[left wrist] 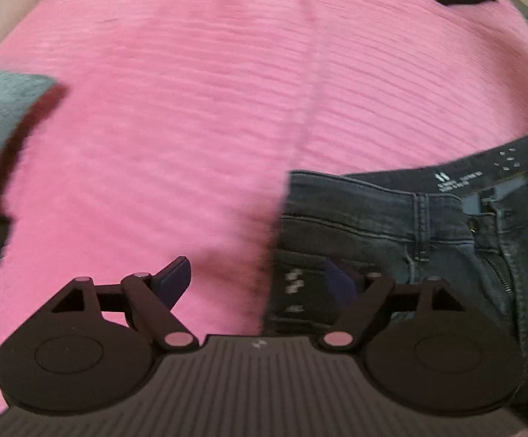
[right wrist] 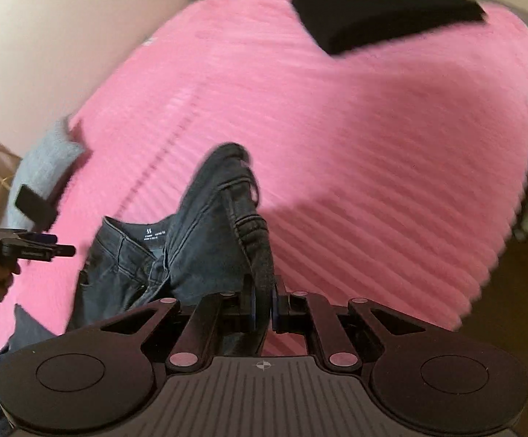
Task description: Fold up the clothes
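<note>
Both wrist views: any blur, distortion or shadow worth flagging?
Left wrist: the pink blanket is smeared by motion and the jeans label is unreadable. Right wrist: the fisheye bends the bed edge, the folded black garment is blurred, and a soft shadow lies beside the right gripper.

pink ribbed bed cover (right wrist: 373, 145) carries dark jeans (right wrist: 191, 240), folded black garment (right wrist: 387, 7), grey garment (right wrist: 45, 167).

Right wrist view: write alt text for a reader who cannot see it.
The right gripper is shut on a fold of dark grey jeans, lifting them over a pink ribbed bedspread. A folded black garment lies at the far end, and the left gripper shows at the left edge beside a grey garment.
</note>
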A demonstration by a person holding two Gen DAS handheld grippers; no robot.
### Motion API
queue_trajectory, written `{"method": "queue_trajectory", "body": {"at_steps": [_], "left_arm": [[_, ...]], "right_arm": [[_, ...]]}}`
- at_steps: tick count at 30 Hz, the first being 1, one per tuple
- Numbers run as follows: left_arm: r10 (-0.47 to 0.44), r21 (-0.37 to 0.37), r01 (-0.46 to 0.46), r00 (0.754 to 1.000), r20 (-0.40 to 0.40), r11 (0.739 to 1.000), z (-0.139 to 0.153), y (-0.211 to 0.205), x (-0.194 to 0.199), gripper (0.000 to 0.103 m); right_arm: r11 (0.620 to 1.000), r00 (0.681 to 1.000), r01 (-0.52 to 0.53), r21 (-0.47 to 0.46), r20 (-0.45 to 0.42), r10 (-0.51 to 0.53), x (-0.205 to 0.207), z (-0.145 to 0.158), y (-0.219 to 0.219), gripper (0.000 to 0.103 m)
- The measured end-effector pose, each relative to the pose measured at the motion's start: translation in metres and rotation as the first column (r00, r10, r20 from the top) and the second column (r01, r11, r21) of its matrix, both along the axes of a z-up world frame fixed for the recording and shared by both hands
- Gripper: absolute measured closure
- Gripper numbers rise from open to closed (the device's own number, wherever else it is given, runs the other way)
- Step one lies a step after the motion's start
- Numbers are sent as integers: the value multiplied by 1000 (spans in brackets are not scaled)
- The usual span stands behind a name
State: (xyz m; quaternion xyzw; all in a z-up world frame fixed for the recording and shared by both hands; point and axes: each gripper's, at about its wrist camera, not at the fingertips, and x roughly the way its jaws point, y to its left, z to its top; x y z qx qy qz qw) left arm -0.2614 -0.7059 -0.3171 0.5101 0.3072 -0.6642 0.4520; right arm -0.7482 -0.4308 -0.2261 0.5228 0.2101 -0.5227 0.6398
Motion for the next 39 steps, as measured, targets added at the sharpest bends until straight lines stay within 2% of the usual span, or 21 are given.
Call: {"method": "queue_trajectory", "body": {"at_steps": [3,5,6,7,8,9,10,12,15,18,21,22,24,26,28,29,30,31,35,39], "left_arm": [[-3,74,12,993,-117,997,-25,3,-2,26],[10,89,3,990,-143,996,-35,9,-2,38],[17,97,-2,988,-155,995,-39,12,-3,47],[20,93,-6,987,-158,996,-35,14,-4,64],[23,88,-9,987,-161,996,-30,17,-5,74],[26,84,-12,985,-169,996,-20,18,-6,87],[2,50,7,984,-180,999,-1,16,-14,92],[-47,-20,44,979,-199,999,39,12,-29,95],[-135,-135,107,966,-220,985,96,-5,-59,95],[-245,-266,183,943,-224,947,150,-45,-105,95],[-307,-341,224,927,-215,913,163,-93,-160,92],[-318,-352,232,925,-210,907,161,-108,-179,81],[-279,-327,202,937,-209,923,148,-128,-206,68],[-262,-333,193,949,-176,923,136,-125,-221,68],[-250,-294,192,952,-175,937,122,-107,-217,59],[-244,-273,191,954,-175,943,115,-97,-215,57],[-220,-244,176,961,-166,954,107,-83,-204,56],[-196,-215,161,968,-156,963,99,-68,-192,56],[-56,-85,47,994,-99,995,69,5,-130,48],[59,3,-59,998,21,998,57,108,-69,44]], "right_arm": [[1000,1000,11,25,7,-11,-18,-19,15,97],[999,1000,23,36,8,-23,-27,-28,21,97],[999,999,32,43,9,-32,-32,-31,21,97],[998,999,38,49,11,-39,-35,-32,20,97],[998,999,43,55,14,-44,-37,-30,19,97],[998,999,44,53,18,-45,-35,-27,16,97],[998,999,43,49,24,-44,-31,-22,14,98],[998,998,46,32,37,-47,-27,-8,10,98],[997,996,74,-17,59,-73,-32,27,15,98],[984,987,155,-88,53,-151,-65,60,22,98],[959,972,235,-160,20,-235,-104,76,21,97],[948,965,260,-183,2,-264,-118,77,18,97],[929,947,312,-199,-17,-321,-143,65,5,97],[932,939,333,-145,-35,-341,-161,38,-14,97],[935,936,340,-103,-63,-347,-171,17,-29,86],[936,935,337,-101,-84,-345,-172,12,-31,63],[938,934,333,-98,-105,-343,-172,8,-32,36],[937,932,333,-102,-114,-343,-170,7,-29,31],[959,952,284,-29,-112,-285,-153,7,-12,31],[984,981,174,51,-96,-168,-111,4,0,31]]}}
